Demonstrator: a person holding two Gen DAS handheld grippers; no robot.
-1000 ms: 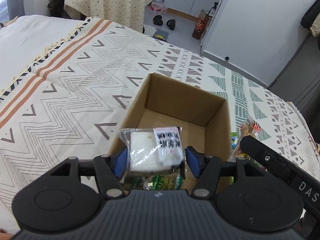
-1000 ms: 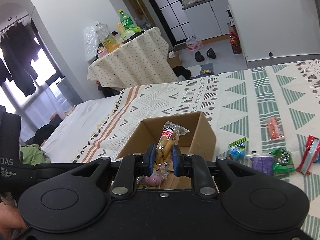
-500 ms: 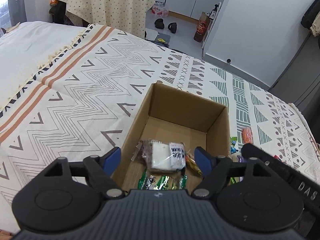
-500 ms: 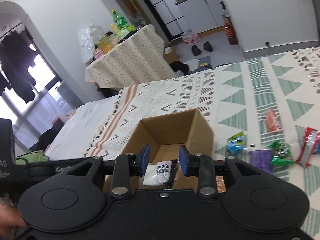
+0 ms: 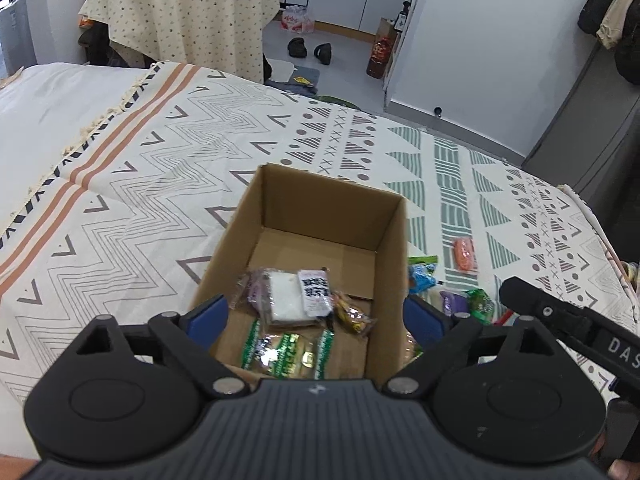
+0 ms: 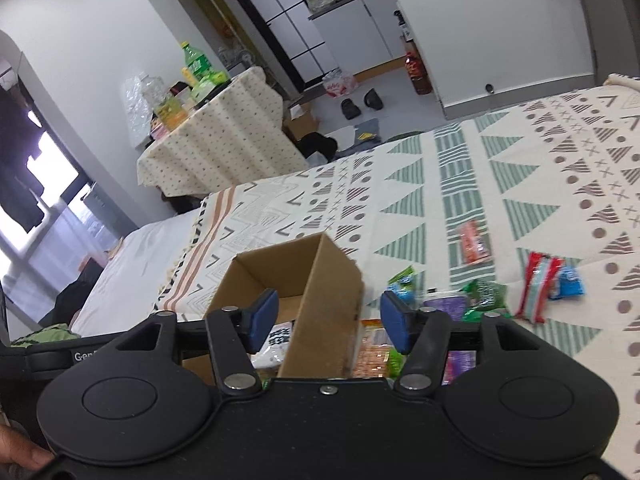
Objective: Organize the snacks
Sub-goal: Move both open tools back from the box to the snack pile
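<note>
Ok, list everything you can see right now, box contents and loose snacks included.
Cardboard box: 1, brown, open, on the patterned bedspread.
White snack pack: 1, clear wrap, black-printed label, inside box.
Green-striped pack: 1, inside box, near end.
Yellow-brown pack: 1, inside box, right side.
Orange packet: 1, on bedspread right of box.
Red packet: 1, far right; blue packet beside it.
Green, blue and purple packets: several, clustered by box's right wall; count unclear.
Covered table: 1, cream, bottles on top.
Left gripper: open, empty, over box.
Right gripper: open, empty, at box's right wall.
</note>
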